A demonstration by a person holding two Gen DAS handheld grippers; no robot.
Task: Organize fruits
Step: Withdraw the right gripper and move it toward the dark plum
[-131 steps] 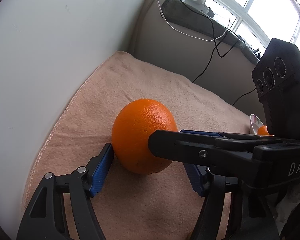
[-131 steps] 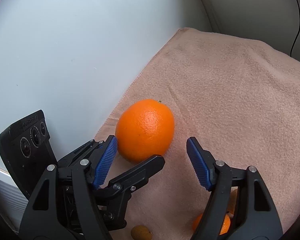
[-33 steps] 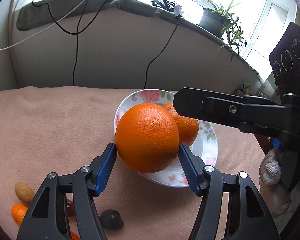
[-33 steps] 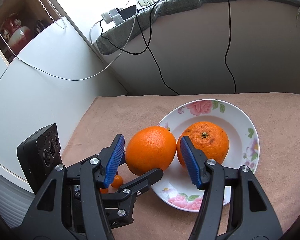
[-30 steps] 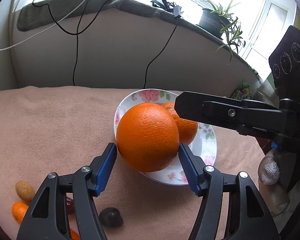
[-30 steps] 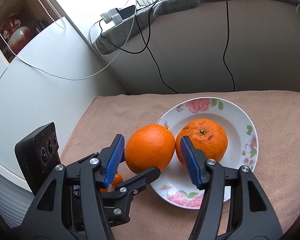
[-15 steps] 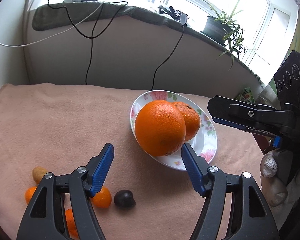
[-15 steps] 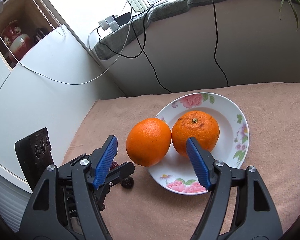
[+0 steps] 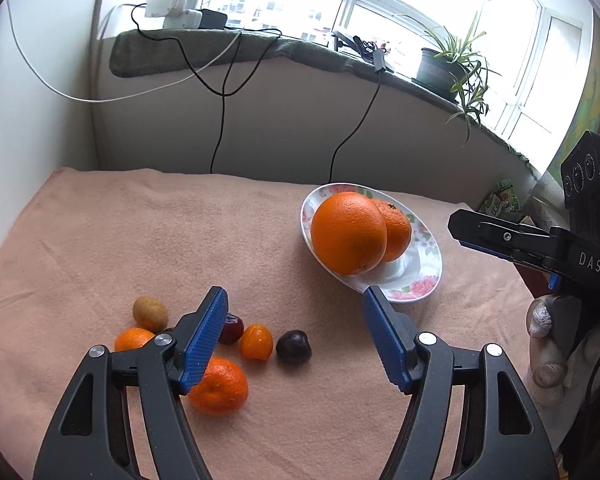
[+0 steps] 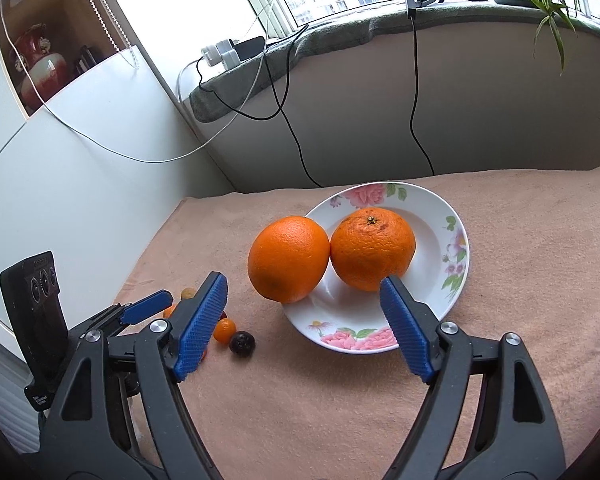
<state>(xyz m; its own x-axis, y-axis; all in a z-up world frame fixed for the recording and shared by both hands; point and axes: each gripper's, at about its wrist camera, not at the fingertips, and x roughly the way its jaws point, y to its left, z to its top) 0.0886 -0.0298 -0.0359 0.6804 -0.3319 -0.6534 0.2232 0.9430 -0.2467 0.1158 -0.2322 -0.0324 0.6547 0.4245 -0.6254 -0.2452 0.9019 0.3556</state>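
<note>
The left gripper point(image 9: 296, 334) is spread and empty; the small fruits point(image 9: 256, 342) lie on the bench point(image 9: 140, 240) just at its 9 o'clock. The right gripper point(image 10: 304, 328), also spread, faces the plate point(image 10: 456, 248) of oranges point(image 10: 288, 258) at 12.

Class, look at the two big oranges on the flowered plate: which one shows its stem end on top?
The orange nearer the middle of the plate: a dark stem scar shows on top. The other orange, smooth-skinned, overhangs the rim towards the small fruits.
</note>
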